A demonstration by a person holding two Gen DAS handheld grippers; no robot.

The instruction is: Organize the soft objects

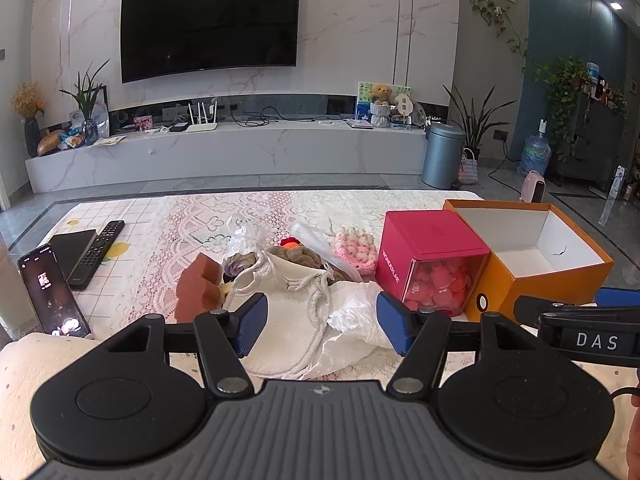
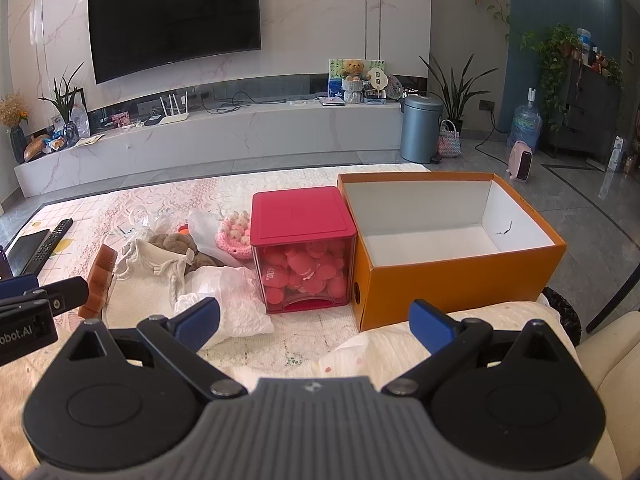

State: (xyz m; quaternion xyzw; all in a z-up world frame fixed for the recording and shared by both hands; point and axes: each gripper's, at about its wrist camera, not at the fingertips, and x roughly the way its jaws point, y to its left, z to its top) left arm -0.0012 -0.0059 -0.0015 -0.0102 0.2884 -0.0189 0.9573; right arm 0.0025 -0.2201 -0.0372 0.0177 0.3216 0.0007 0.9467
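A heap of soft things lies mid-table: a cream cloth bag (image 1: 288, 312), crumpled white wrap (image 1: 356, 320), a brown sponge (image 1: 198, 284), a brown plush (image 1: 296, 256) and a pink crochet piece (image 1: 356, 250). To their right stand a red box (image 1: 428, 232) with pink puffs behind its clear front, and an open, empty orange box (image 1: 532, 284). My left gripper (image 1: 322, 328) is open just short of the cream bag and the wrap, its pads touching neither. My right gripper (image 2: 316, 324) is open near the table's front edge, before the red box (image 2: 304, 220) and orange box (image 2: 452, 284), holding nothing.
A lit phone (image 1: 52, 292), a black remote (image 1: 98, 252) and a flat black case (image 1: 74, 246) lie at the table's left. A cream cushion (image 2: 400, 344) sits under the grippers. Beyond the lace-covered table are the floor and a TV stand.
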